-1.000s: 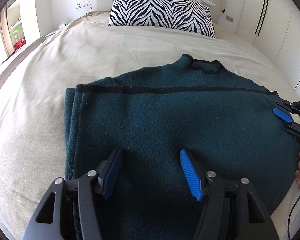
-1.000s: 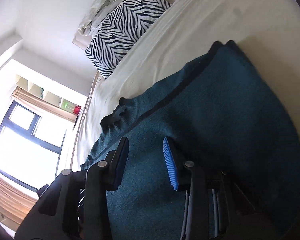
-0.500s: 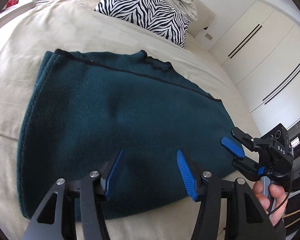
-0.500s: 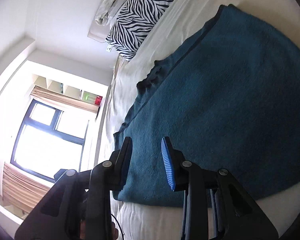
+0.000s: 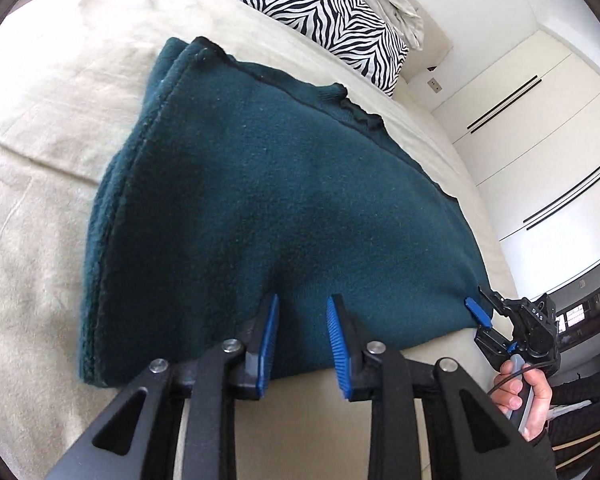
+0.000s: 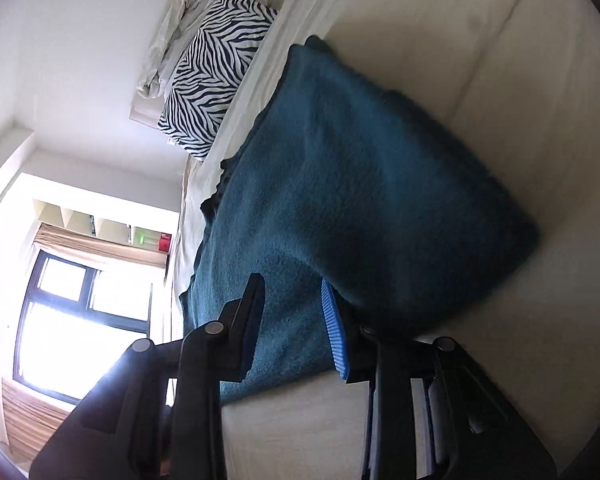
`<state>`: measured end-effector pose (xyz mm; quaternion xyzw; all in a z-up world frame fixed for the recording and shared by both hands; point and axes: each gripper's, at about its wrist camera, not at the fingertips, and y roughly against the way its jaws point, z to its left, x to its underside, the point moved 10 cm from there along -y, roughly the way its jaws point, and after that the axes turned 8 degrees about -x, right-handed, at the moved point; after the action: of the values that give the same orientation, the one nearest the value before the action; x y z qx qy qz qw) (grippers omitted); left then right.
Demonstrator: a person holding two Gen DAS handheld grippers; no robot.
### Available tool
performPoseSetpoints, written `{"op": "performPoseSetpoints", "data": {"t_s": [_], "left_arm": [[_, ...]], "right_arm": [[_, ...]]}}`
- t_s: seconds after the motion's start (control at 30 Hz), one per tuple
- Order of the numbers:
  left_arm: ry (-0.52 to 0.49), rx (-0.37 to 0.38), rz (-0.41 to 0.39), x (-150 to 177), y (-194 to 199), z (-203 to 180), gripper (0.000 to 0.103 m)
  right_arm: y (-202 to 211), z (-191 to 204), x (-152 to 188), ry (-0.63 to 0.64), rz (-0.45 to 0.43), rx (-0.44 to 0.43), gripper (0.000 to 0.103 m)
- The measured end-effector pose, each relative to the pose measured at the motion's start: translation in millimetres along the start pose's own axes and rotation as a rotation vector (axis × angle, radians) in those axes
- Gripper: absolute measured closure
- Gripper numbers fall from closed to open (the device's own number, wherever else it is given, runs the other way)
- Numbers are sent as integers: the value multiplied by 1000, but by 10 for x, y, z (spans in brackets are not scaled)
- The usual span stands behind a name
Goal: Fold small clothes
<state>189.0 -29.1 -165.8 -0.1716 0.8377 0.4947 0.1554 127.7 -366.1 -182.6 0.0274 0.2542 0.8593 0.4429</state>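
A dark teal sweater point(image 5: 280, 184) lies flat on the bed, collar toward the pillow. My left gripper point(image 5: 303, 304) is at its near hem. Its jaws are closing, with the hem fabric between the blue pads point(image 5: 269, 332), which stand a little apart. In the left wrist view my right gripper point(image 5: 474, 320), held by a hand point(image 5: 528, 400), straddles the sweater's near right corner, one blue pad on top. In the right wrist view the sweater point(image 6: 360, 184) runs between the right gripper's point(image 6: 292, 284) narrowly parted jaws and drapes over the right pad.
A zebra-print pillow point(image 5: 332, 16) and crumpled white bedding lie at the head of the beige bed point(image 5: 40, 120). White wardrobe doors point(image 5: 540, 120) stand along the right side. A bright window point(image 6: 72, 320) fills the far wall in the right wrist view.
Both grippers drew back from over the sweater's middle to its near hem. The left jaws narrowed markedly. The right gripper came down onto the near right corner.
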Motion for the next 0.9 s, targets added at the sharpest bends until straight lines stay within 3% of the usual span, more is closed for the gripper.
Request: {"op": "performPoseSetpoints", "data": {"t_s": [0.1,0.17,0.23,0.27,0.3,0.33,0.5,0.53,0.57,0.67,0.77,0.9], "left_arm": [[37,-15,-13,-15,166,88,74],[13,25,-25,-81,241,-62,70],[-23,78,-32,-115,256,-318,66],[-32,109,-29,-114,236,-451,58],[-40,139,-24,-110,196,-570,55],[-43,158,-20,-99,149,-647,54],[58,125,13,11,-32,-333,55],[75,125,12,29,-16,-233,61],[94,134,13,39,8,-144,66],[138,155,2,15,106,92,68],[174,179,-9,11,167,254,68],[176,184,-20,21,229,322,68]], "right_arm": [[280,-48,-153,-26,-87,48,74],[329,119,-126,-20,-86,-4,71],[237,389,8,-28,-23,-109,71],[104,549,144,-19,22,-144,70],[-2,706,309,-10,73,-173,65],[-189,866,472,-7,116,-202,54],[-813,987,1211,-59,310,-227,50],[-885,923,1297,-61,329,-211,50],[-915,845,1347,-60,328,-199,52],[-851,734,1258,-106,293,-258,54],[-633,609,973,-81,200,-215,54],[-229,357,513,-138,49,-196,53]]}}
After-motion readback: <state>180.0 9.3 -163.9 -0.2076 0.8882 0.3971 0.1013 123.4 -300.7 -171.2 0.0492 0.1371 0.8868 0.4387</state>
